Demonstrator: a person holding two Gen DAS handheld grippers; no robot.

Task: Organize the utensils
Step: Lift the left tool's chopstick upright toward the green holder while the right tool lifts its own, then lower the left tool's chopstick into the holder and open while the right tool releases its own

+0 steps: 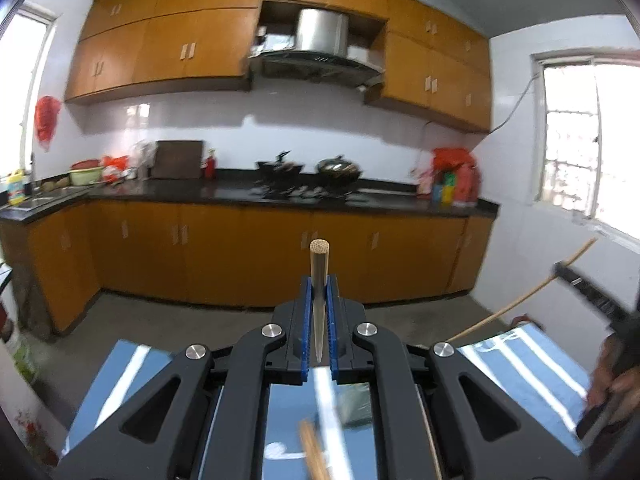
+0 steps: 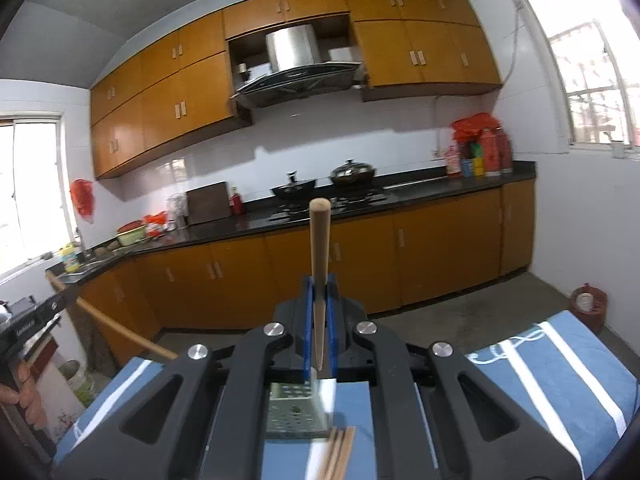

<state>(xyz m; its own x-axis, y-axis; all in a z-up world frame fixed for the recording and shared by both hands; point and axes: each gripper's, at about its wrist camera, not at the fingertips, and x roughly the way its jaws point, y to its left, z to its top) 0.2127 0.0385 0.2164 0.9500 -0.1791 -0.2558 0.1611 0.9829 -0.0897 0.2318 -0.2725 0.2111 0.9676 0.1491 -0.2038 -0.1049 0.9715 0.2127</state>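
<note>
My left gripper [image 1: 319, 284] is shut on a wooden chopstick [image 1: 319, 264] that stands up between the blue pads, blunt end up. My right gripper [image 2: 320, 284] is shut on another wooden chopstick [image 2: 320, 232], also upright. Both are held above a blue cloth with white stripes [image 2: 560, 364]. A perforated metal utensil holder [image 2: 296, 412] sits on the cloth below the right gripper, with several chopsticks [image 2: 338, 452] lying beside it. In the left wrist view the right gripper's chopstick [image 1: 520, 300] shows at the right. In the right wrist view the left gripper's chopstick [image 2: 116, 328] shows at the left.
A kitchen lies ahead: dark countertop [image 2: 420, 192] with two woks on a stove [image 2: 352, 174], orange cabinets above and below, sink at left [image 1: 36, 200], bottles at right [image 2: 480, 152]. A red jar [image 2: 588, 304] stands on the concrete floor by the right wall.
</note>
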